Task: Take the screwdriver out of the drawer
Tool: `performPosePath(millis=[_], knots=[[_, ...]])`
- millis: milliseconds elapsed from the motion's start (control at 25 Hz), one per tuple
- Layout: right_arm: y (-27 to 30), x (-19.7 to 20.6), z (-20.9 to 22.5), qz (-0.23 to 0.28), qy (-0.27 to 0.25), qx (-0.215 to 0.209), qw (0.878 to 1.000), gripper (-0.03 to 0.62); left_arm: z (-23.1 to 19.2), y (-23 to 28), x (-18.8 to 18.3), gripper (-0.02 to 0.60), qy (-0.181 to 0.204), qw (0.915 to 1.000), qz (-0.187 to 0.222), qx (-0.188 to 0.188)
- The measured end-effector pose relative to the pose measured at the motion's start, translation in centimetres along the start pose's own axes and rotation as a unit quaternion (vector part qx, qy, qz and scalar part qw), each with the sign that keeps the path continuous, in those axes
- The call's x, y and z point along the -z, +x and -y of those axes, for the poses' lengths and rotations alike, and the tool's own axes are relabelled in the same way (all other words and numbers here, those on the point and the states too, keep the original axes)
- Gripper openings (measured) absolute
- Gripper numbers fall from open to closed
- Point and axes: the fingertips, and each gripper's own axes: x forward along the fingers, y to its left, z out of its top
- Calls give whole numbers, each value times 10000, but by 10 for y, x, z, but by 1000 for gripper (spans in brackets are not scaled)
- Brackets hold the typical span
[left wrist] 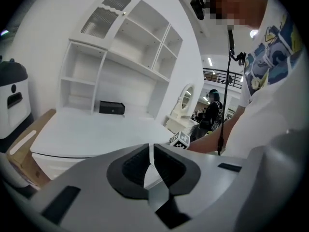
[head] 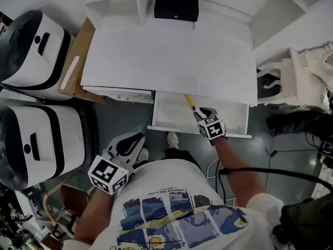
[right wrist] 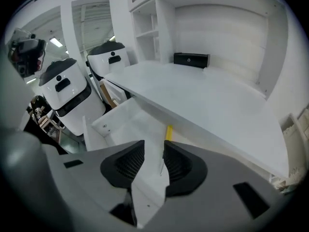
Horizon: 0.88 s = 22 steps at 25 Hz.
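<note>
A screwdriver with a yellow handle (head: 190,101) lies in the open white drawer (head: 197,133) under the desk top. My right gripper (head: 200,112) reaches down into the drawer just in front of the handle. In the right gripper view its jaws (right wrist: 153,161) stand apart, with the yellow handle (right wrist: 168,132) just beyond the fingertips and the thin shaft running into the gap; the pads do not press on it. My left gripper (head: 130,142) hangs low at the left, close to the person's body, away from the drawer. Its jaws (left wrist: 151,161) are shut on nothing.
The white desk top (head: 166,51) overhangs the back of the drawer and carries a small black box (head: 176,8) at its rear. Two white-and-black machines (head: 31,51) (head: 36,145) stand at the left beside a brown board (head: 78,61). An ornate white chair (head: 307,72) is at the right.
</note>
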Motion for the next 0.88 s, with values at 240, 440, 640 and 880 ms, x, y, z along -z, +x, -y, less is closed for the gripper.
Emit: performPosePath(millis=[240,440,640,880], knots=[[52,9,13,-448,-406,-266,9978,158,2,10,-5,16,-149,9988,-64,-468],[83,18,19,-740,-513,-433,9950,161,5,13,0,15,-252,9960,-200,-833],[107,29,25,-901,-461,-479,9937,164,5,14,1,16,-333,9938,-298,-1014],[115,35,23,-1043,-505,-491,9920,161,3,13,1,15,-424,9918,-352,-1150]])
